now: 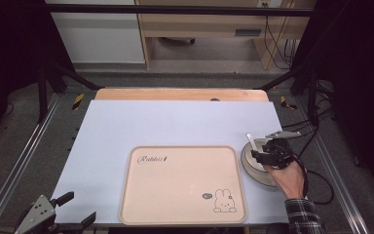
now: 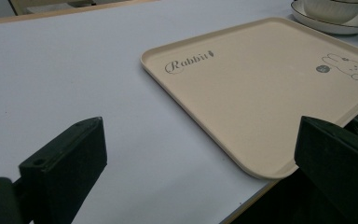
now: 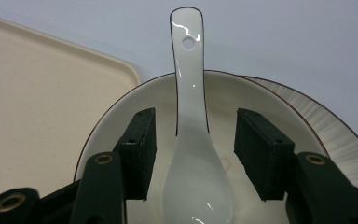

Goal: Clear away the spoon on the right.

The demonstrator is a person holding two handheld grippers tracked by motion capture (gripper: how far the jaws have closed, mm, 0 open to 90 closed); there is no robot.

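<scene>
A white ceramic spoon lies in a white bowl that stands on a ribbed plate; its handle sticks out over the bowl's far rim. My right gripper is open, its jaws down inside the bowl on either side of the spoon, not touching it. From above, that gripper covers the bowl right of the beige rabbit tray, and the spoon handle pokes out. My left gripper is open near the table's front left corner, its jaws wide apart over bare table.
The beige tray lies empty at the front centre of the pale blue mat. Bowl and plate stand just off its right edge. The table's front edge runs close under the left gripper. Metal frame rails flank the table.
</scene>
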